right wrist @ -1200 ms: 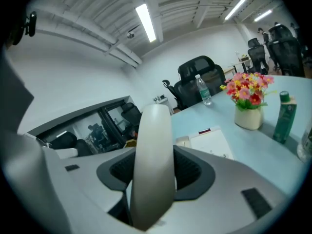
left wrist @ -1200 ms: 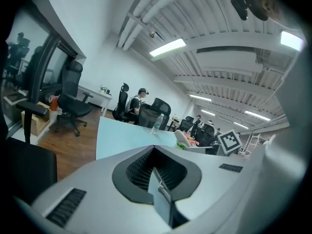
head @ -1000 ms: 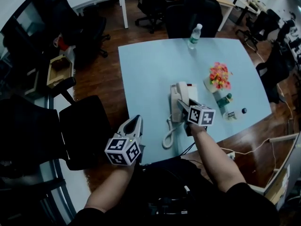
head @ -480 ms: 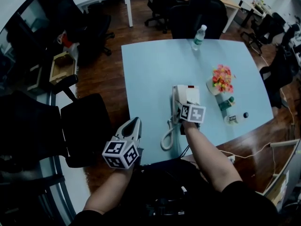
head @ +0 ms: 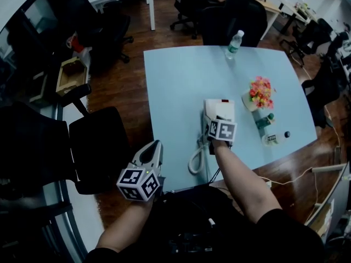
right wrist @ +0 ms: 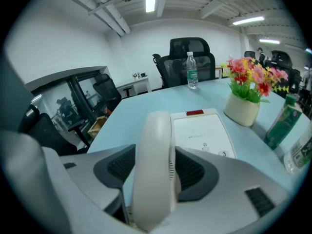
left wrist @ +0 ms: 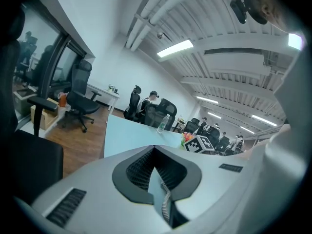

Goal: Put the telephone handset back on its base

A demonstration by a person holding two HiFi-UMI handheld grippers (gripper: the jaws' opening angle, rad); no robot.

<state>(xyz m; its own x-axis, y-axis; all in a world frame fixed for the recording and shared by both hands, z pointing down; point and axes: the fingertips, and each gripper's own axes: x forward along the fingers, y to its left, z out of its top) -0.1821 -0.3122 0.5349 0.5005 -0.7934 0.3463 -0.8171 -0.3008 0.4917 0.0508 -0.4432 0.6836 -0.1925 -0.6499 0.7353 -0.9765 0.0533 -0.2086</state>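
Your right gripper (right wrist: pixel 157 156) has just been spreading its jaws around the telephone handset (right wrist: pixel 154 194), which rests on its base (right wrist: pixel 201 134) (placement looks done). Your left gripper (left wrist: pixel 154 150) idles, tips pressed together.

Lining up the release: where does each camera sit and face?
Head view: on the head, steeply down at table; forearms, left gripper, right gripper show.
Left gripper view: on left gripper, across the table; shut jaws.
Right gripper view: on right gripper, toward base; handset between jaws that just opened.
Shared: flowers and bottle in all three.
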